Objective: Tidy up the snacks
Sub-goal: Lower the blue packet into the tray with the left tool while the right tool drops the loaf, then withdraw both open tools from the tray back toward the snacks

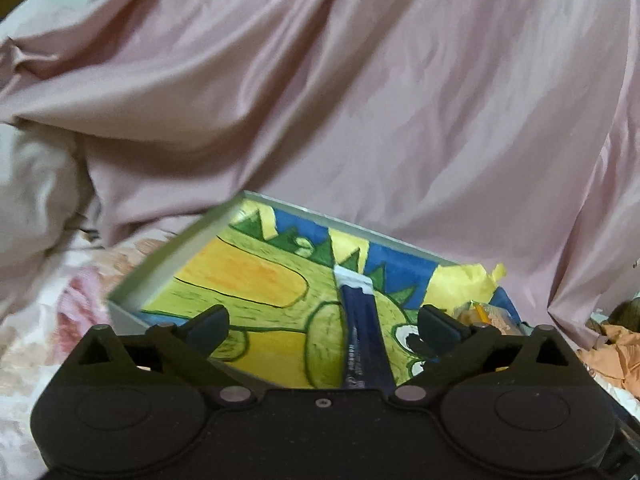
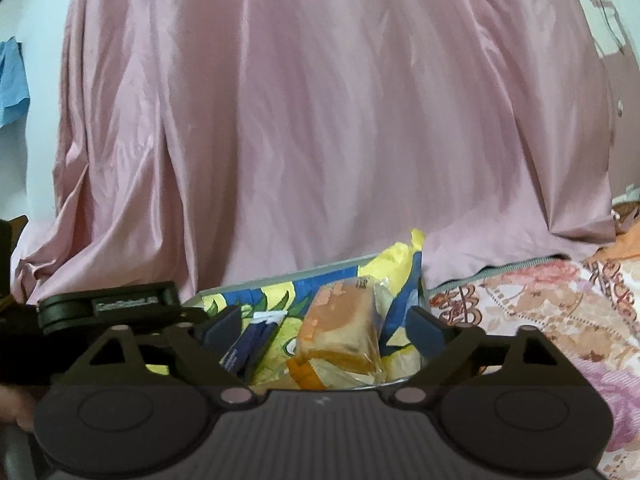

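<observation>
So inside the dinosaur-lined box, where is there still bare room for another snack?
In the box, the lining is bare between its left wall and the dark blue packet. The right end is crowded: the wrapped cake fills the space by the torn yellow corner.

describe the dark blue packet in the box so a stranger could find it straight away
Look in front of the big pink cloth for the shallow box lined with a green and yellow cartoon picture. Inside lies a long, narrow dark blue packet with a white end, unlike the squat clear-wrapped orange cake beside it.
</observation>
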`<action>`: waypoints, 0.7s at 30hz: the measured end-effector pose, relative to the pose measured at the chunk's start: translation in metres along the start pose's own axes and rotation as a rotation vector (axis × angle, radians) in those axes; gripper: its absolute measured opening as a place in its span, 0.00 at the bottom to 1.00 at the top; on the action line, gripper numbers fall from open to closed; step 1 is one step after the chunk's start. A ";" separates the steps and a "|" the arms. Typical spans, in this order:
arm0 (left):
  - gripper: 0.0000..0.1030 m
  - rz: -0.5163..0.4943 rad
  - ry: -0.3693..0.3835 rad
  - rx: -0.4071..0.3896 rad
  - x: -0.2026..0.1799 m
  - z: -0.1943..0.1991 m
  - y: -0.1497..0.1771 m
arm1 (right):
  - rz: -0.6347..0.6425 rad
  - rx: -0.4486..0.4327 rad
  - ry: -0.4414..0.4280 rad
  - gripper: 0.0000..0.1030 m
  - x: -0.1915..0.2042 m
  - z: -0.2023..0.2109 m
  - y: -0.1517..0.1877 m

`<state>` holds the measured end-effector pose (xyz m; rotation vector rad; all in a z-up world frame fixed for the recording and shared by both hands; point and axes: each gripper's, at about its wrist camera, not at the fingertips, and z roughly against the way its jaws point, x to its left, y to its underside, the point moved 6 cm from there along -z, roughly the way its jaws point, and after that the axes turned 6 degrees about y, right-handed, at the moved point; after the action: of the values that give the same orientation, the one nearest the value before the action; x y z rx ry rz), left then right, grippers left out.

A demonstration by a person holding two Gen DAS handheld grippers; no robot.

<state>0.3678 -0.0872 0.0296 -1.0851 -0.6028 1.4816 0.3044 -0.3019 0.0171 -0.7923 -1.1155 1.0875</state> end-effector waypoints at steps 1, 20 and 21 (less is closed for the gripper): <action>0.99 -0.005 -0.001 -0.010 0.001 0.006 0.000 | 0.005 -0.010 0.001 0.94 0.001 0.004 -0.001; 0.99 -0.126 0.020 -0.156 0.022 0.129 0.034 | 0.093 -0.108 -0.014 1.00 0.026 0.102 0.006; 0.99 -0.132 0.020 -0.156 0.024 0.134 0.037 | 0.101 -0.105 -0.015 1.00 0.027 0.107 0.009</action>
<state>0.2345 -0.0459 0.0500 -1.1559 -0.7713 1.3257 0.2012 -0.2757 0.0469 -0.9336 -1.1627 1.1275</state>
